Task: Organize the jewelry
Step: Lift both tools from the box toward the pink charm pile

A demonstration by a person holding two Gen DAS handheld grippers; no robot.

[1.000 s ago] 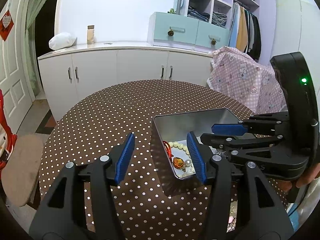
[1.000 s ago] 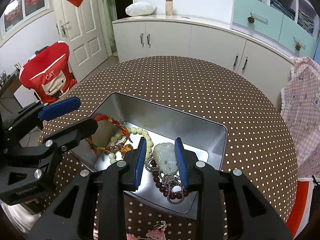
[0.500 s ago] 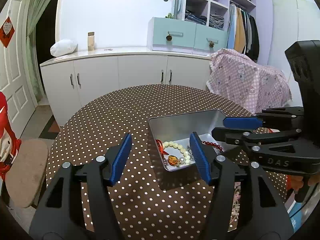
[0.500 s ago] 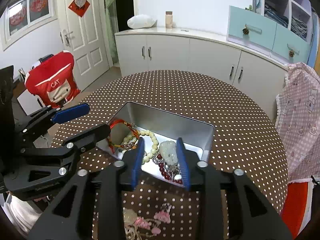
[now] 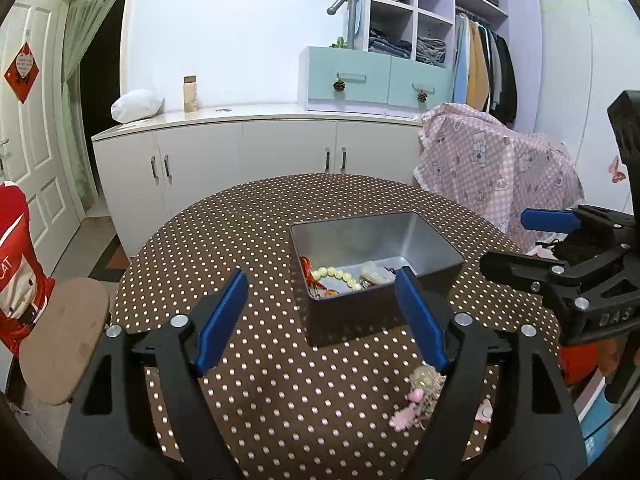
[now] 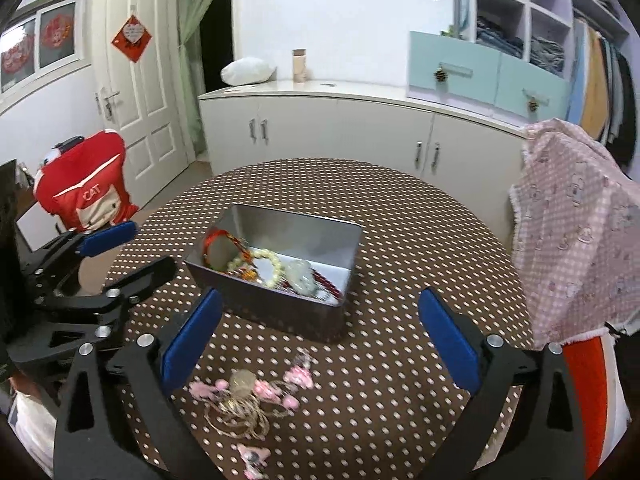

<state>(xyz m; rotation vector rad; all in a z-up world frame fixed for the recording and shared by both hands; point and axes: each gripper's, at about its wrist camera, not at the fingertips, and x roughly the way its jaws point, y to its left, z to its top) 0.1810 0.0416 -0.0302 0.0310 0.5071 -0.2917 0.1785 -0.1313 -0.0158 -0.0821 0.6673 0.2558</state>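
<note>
the right tool (image 6: 318,334) has spread wide, dropped the jade pendant (image 6: 301,276) into the tin (image 6: 280,304), and pulled back.

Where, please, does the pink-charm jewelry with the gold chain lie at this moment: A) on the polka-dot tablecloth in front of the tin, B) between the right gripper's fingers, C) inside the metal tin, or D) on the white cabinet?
A: the pink-charm jewelry rests on the tablecloth, outside the metal tin, with the right gripper open and empty.

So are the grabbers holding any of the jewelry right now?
No. Both the left gripper and the right gripper are open and empty. The beads lie in the tin, and the pink jewelry lies on the table.
</note>
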